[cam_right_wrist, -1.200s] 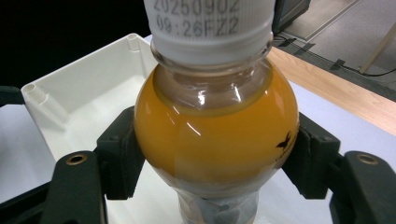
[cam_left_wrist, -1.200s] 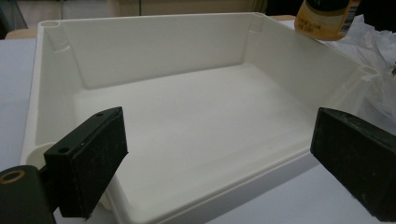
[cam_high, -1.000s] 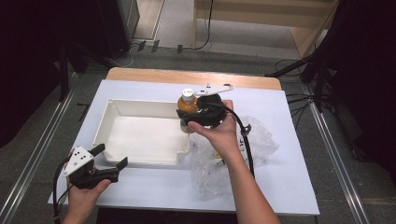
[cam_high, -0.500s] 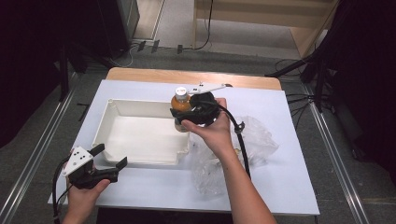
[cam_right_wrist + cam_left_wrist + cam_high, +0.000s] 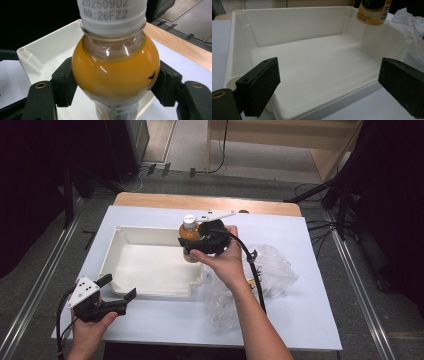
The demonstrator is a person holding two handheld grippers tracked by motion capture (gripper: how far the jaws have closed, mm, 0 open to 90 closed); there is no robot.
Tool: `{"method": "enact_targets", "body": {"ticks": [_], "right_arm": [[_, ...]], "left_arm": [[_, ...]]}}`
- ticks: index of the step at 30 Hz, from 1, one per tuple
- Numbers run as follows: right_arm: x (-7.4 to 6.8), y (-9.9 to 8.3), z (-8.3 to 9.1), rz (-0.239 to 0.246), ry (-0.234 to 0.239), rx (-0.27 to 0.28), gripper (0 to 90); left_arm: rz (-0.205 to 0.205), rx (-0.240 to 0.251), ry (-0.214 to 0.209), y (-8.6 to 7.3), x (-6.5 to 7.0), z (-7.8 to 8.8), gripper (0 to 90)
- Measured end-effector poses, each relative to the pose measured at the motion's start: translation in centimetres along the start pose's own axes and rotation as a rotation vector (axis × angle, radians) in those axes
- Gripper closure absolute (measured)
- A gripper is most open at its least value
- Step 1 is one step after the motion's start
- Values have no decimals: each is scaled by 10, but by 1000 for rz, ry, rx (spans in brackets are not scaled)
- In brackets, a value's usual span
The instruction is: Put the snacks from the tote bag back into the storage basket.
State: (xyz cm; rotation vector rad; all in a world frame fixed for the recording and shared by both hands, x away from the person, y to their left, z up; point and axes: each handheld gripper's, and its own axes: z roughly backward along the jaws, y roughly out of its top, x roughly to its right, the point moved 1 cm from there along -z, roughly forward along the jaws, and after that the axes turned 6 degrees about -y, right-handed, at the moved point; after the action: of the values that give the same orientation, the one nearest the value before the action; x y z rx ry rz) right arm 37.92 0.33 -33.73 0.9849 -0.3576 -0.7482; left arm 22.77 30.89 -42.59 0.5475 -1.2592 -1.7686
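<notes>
A bottle of orange juice (image 5: pixel 188 232) with a white cap hangs upright over the right wall of the white tray (image 5: pixel 150 231). My right gripper (image 5: pixel 195 245) is shut on it. In the right gripper view both pads press the bottle's (image 5: pixel 115 72) round shoulder, one on each side, and the right gripper (image 5: pixel 116 86) points across the tray's corner (image 5: pixel 23 52). My left gripper (image 5: pixel 119 287) stands open at the tray's near left corner with nothing between its jaws. The left gripper (image 5: pixel 329 85) looks into the bare tray (image 5: pixel 312 67), and the bottle's base (image 5: pixel 372 11) hangs at the top right.
A crumpled clear plastic bag (image 5: pixel 272 270) lies right of the tray, under my right forearm, and its edge (image 5: pixel 412 22) borders the tray. The white board (image 5: pixel 300 320) covers the table, with a wooden strip (image 5: pixel 200 202) at the back. A cable (image 5: pixel 252 265) trails from the right gripper.
My right gripper has carried the bottle a little to the left, from beside the tray's right wall to over it. The left gripper has stayed where it was.
</notes>
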Motion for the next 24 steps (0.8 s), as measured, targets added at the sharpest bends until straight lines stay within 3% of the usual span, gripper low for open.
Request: {"method": "enact_targets", "body": {"ticks": [24], "right_arm": [[0,-11,-12,-1,5,-17,312]], "left_arm": [[6,2,-1,0,-1,1,41]]}}
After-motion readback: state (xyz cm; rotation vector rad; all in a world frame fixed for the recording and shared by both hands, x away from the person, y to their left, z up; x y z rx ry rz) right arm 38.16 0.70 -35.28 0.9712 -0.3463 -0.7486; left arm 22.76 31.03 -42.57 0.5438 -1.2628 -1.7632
